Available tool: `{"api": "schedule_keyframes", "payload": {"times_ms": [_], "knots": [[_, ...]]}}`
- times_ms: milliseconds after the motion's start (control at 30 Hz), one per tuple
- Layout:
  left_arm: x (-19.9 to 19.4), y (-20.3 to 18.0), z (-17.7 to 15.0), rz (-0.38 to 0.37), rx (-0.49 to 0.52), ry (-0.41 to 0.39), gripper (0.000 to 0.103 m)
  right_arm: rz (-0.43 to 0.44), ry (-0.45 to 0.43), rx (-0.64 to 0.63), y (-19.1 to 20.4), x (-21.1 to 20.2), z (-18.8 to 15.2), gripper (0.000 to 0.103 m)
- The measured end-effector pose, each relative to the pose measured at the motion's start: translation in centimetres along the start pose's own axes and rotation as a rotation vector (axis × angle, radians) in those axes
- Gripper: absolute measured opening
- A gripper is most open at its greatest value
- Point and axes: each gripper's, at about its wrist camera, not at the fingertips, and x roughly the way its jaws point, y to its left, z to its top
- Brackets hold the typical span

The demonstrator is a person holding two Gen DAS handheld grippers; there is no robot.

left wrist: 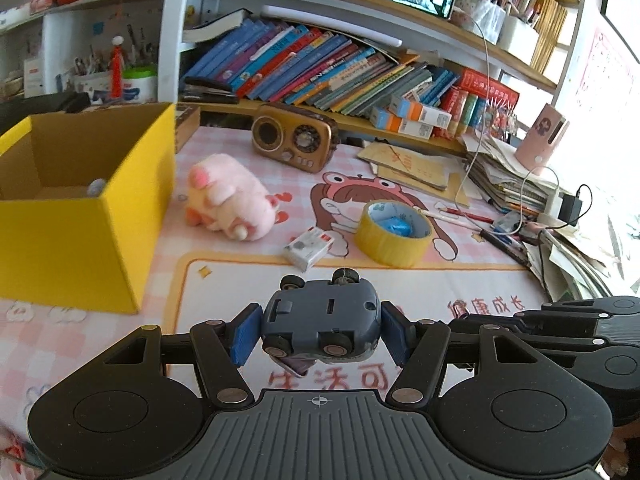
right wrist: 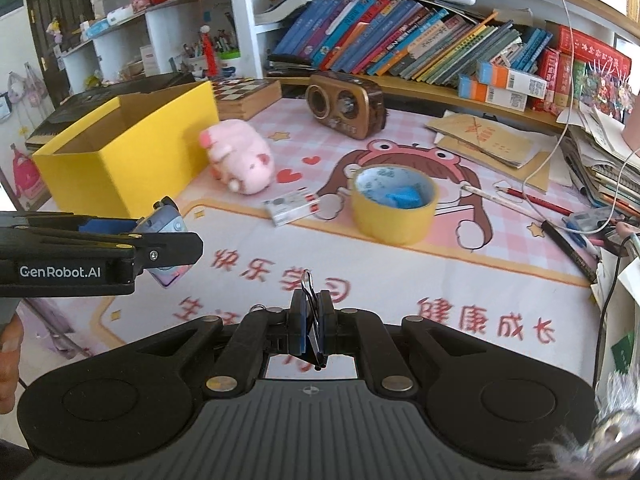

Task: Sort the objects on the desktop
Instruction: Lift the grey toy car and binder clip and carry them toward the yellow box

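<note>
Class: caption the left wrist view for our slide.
Left tongs grip an upturned grey toy car above the pink desk mat, beside the yellow cardboard box.

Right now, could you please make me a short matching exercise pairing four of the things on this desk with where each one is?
Things:
1. toy car
2. binder clip
3. pink plush pig
4. blue crumpled scrap

Places:
A. inside the ring of the yellow tape roll
B. clamped in the right gripper
C. lying on the mat beside the yellow box
D. held upside down in the left gripper

Pairs: 1-D, 2-B, 3-C, 4-A
</note>
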Motion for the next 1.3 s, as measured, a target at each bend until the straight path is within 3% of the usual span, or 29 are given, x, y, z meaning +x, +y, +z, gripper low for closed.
{"api": "schedule_keyframes", "payload": {"times_ms": [833,1300], "knots": [[-11.6,8.7,-5.3,0.004,-0.011,-0.038,0.064,0.041,-0.026,-0.032,14.9,-3.8,-3.6,0.005],[-15.9,13.5,-7.1,0.065,-0.051,-0.070,0.064,0.111,-0.037,-0.066,20.8,-3.4,-4.1,0.005]]}}
